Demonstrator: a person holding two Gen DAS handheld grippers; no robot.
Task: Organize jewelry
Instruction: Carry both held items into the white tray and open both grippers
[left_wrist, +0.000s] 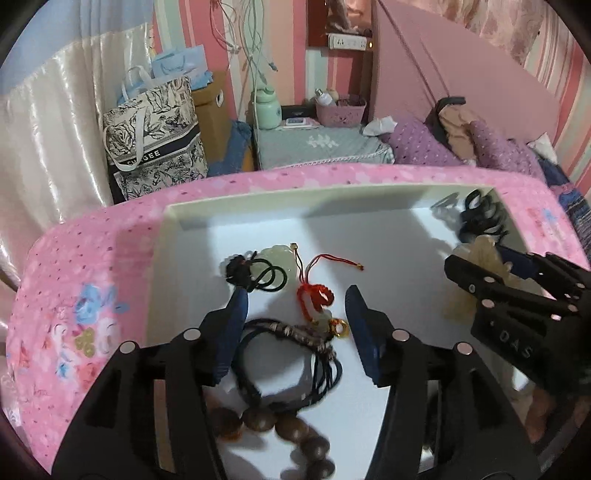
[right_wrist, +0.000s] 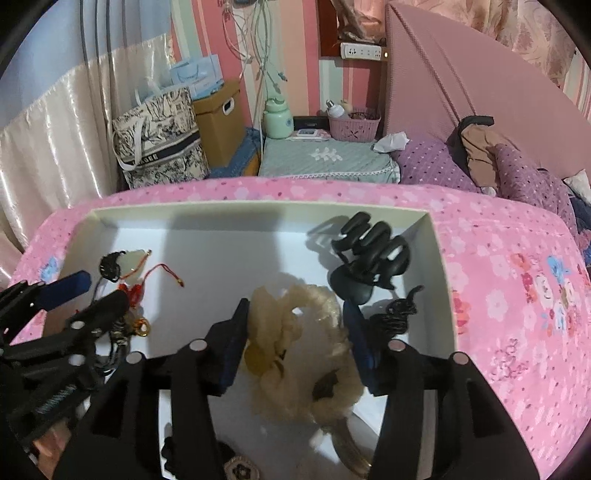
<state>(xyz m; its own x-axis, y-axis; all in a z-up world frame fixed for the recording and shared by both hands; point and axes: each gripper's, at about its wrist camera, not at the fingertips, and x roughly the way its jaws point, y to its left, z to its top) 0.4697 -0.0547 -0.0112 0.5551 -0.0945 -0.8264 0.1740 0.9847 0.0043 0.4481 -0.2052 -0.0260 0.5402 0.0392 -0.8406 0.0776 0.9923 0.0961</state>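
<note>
Both claws hang over a shallow white cardboard tray resting on the pink floral bed cover, which serves as the sorting surface. The left claw stands open, nothing pressed by its blue pads; between them lie a dark corded bracelet with brown wooden beads and a red knotted cord charm. A pale jade pendant on black cord sits farther off. The right claw is likewise open, straddling a fluffy cream scrunchie. A black plastic hair claw clip occupies the far right corner, seemingly keeping hair pieces apart from the corded jewelry on the left.
</note>
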